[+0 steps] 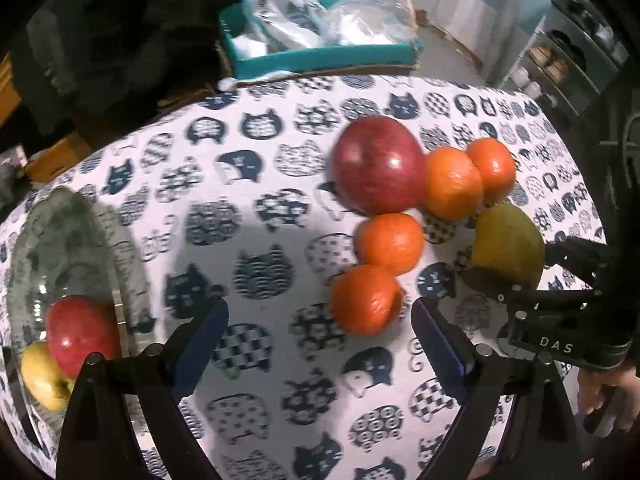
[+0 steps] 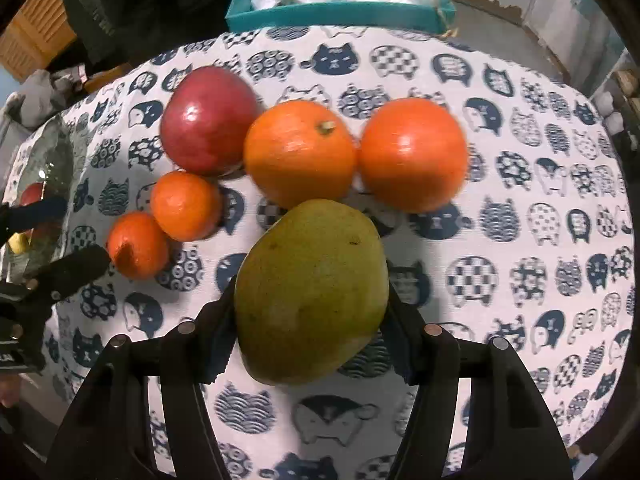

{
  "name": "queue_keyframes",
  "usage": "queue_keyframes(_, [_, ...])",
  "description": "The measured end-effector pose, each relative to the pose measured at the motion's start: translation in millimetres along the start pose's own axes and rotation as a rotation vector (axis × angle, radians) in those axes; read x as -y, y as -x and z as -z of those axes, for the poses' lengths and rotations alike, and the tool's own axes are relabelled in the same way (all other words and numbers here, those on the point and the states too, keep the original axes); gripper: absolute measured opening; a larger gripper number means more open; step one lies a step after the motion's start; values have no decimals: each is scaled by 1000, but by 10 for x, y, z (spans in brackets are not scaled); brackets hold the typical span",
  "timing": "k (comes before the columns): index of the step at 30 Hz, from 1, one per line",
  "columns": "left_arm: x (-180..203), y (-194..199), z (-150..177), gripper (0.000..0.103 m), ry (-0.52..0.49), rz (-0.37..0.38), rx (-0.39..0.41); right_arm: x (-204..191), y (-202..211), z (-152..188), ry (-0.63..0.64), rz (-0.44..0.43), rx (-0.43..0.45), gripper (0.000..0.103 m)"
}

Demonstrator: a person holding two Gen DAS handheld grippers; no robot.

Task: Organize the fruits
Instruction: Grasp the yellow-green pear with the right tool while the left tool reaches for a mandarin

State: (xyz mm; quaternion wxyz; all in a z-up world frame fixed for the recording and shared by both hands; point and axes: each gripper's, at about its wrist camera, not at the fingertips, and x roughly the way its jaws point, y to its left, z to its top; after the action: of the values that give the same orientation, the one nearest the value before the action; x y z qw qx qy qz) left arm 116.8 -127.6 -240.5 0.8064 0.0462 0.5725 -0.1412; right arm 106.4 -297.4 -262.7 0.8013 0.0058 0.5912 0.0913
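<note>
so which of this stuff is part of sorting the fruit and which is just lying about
Part of the job:
- green-yellow mango, clamped in the right gripper
- big red apple on the table
- four orange tangerines
- clear glass bowl holding a red apple and a yellow fruit
- open left gripper

Lying about:
- teal tray of plastic bags
- cat-print tablecloth

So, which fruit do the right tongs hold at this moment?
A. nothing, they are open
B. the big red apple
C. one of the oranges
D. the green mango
D: in the right wrist view the right tongs are shut on the green mango, with both pads pressing its sides, while the red apple and the oranges lie free on the cloth.
</note>
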Motion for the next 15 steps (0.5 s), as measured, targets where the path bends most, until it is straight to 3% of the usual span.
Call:
queue_keyframes(8, [171, -231, 30, 93, -46, -5, -54, 228, 96, 38, -38, 5, 9, 63])
queue_keyframes(15, [284, -320, 82, 82, -61, 36, -78, 243, 107, 40, -43, 4, 16, 63])
